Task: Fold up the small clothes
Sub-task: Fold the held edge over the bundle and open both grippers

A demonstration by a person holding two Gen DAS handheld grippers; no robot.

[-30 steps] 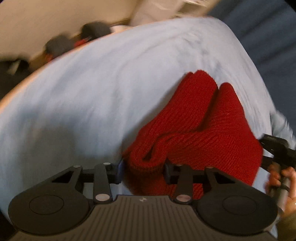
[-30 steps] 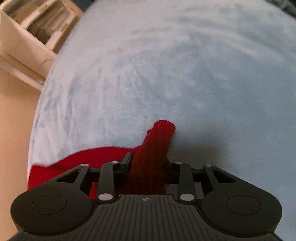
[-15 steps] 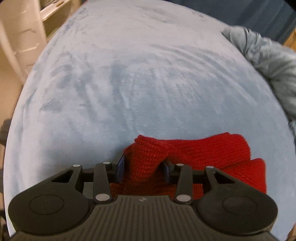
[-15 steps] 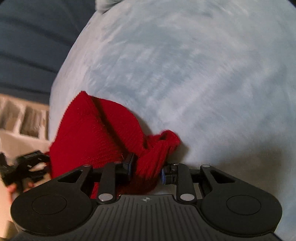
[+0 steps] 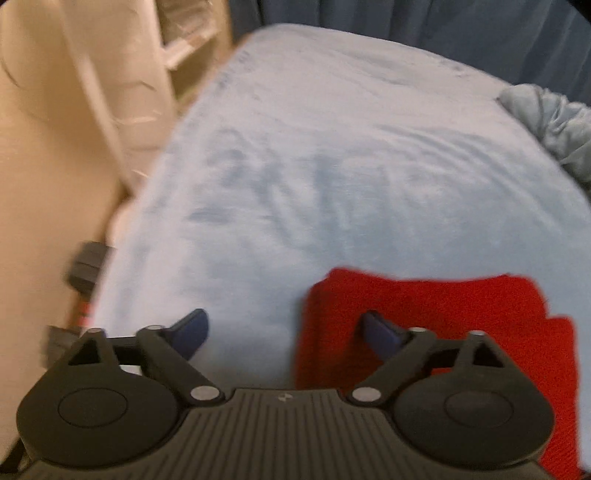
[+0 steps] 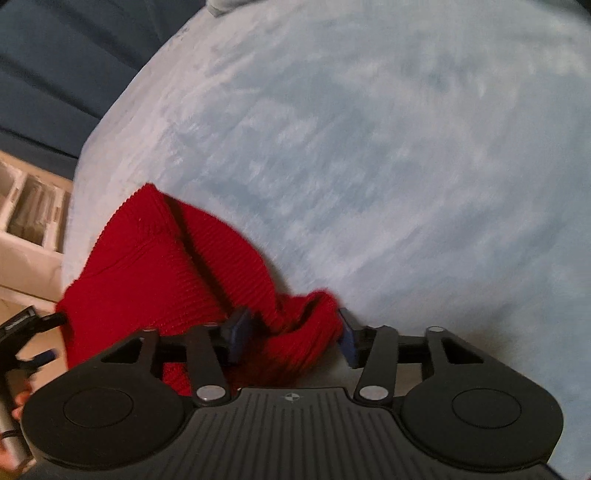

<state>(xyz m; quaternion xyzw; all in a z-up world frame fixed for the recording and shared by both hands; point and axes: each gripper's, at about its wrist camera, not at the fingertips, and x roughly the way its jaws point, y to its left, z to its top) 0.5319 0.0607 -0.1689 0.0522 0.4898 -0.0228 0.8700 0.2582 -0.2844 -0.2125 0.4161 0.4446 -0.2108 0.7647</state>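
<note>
I can read no brand, label or writing anywhere; the only mark is a small round quartered emblem on the ribbed black body of each gripper, too small to make out further.

My left gripper has its jaws spread wide, having just been opening. Nothing is pinched between them. The left blue fingertip hangs over bare pale blue fleece blanket, while the right one sits over the red knit garment; whether it touches the knit I cannot tell, as this view is blurred.

In that left wrist view the garment lies on the near part of the blanket, to the right of the gripper's middle. Its long axis runs left to right across the view, with a fairly straight far edge and a step down at its right end.

My right gripper has also just been opening and stands at a middling width. A rolled, bunched end of the red knit garment sits between the blue pads, which stand at either side of it without squeezing it.

From the right wrist view the garment stretches from the jaws up and leftward, its ribbing following that line and a dark fold crease running along it. It ends in a rounded peak near the blanket's left edge.

The left gripper shows at the far left, beside the garment's lower left corner.

A blue curtain hangs beyond the blanket, and a crumpled grey-blue cloth lies at its far right edge.
</note>
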